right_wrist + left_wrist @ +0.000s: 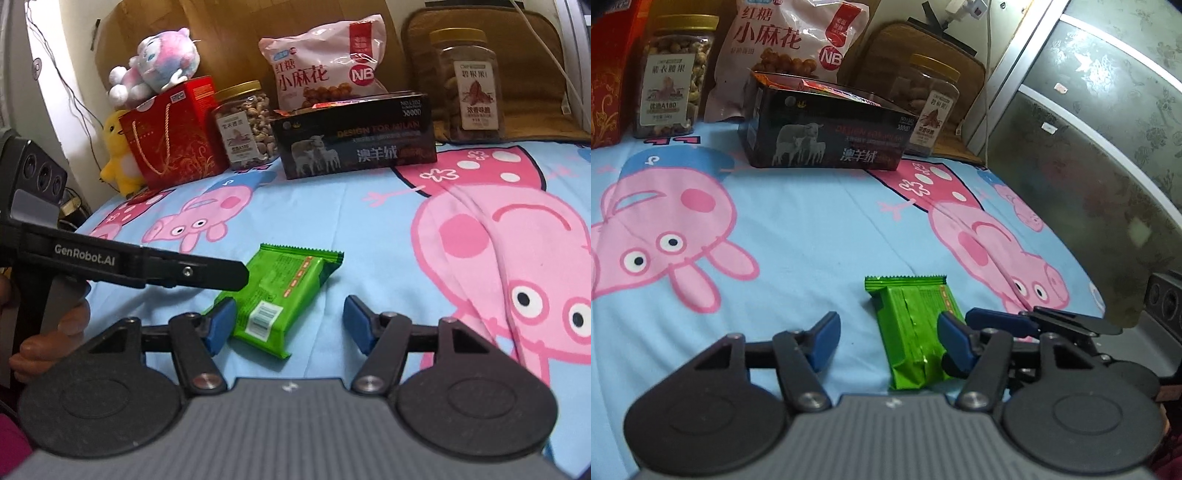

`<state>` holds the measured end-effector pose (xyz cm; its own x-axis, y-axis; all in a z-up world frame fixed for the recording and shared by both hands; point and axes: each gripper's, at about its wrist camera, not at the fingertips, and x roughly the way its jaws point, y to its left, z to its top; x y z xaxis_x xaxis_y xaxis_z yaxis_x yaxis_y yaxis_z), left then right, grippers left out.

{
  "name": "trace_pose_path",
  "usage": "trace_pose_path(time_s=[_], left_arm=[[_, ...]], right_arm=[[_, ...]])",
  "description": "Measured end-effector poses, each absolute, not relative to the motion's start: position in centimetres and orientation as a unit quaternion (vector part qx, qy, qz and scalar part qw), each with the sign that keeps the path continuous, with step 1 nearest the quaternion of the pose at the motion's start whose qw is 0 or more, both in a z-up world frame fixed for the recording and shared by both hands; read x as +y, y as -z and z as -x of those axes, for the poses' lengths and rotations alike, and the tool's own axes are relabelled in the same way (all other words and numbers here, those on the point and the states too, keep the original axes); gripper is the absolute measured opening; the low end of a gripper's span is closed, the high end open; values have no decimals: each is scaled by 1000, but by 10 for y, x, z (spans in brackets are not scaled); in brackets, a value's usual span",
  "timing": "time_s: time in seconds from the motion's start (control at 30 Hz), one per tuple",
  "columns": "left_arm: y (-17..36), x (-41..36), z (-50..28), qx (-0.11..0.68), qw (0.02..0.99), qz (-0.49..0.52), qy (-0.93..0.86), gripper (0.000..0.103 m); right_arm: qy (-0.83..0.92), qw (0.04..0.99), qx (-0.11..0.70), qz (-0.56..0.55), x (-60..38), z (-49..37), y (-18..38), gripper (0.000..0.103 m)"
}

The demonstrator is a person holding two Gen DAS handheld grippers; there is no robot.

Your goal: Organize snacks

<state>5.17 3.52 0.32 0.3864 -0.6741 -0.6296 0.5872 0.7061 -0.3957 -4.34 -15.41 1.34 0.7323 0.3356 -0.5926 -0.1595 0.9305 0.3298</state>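
Green snack packet on cartoon-pig bedsheet.

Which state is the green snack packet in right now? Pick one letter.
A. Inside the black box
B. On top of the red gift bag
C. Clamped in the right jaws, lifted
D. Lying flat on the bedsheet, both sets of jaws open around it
D: the green snack packet lies flat on the bedsheet, with the left gripper and right gripper both open, neither closed on it.
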Motion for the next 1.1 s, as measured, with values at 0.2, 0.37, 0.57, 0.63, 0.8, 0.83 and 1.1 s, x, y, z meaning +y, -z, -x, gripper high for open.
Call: trace_pose_path(time_s=[0.2, 0.37, 0.57, 0.63, 0.8, 0.83, 1.1], left_arm=[[-2, 22, -45, 424, 817, 64, 387, 46], [-4, 14, -34, 426, 825, 52, 368, 46], [-4, 7, -24, 437, 820, 57, 365, 46], [-5, 6, -22, 439, 821, 55, 361, 46], [-8, 10, -22, 451, 820, 67, 346, 46], [-8, 10, -22, 452, 821, 68, 343, 46], [-9, -11, -25, 457, 820, 55, 341, 47]], right_arm=[[-154, 921, 340, -107, -151, 49, -15, 67], [-169, 925, 335, -64, -141, 56, -14, 68], [-172, 925, 333, -57, -143, 57, -13, 67], [-173, 926, 332, -55, -142, 58, -13, 67], [-175, 927, 326, -62, -146, 61, -12, 67], [-173, 928, 325, -63, -148, 63, -12, 67], [-133, 936, 316, -84, -174, 74, -12, 67]])
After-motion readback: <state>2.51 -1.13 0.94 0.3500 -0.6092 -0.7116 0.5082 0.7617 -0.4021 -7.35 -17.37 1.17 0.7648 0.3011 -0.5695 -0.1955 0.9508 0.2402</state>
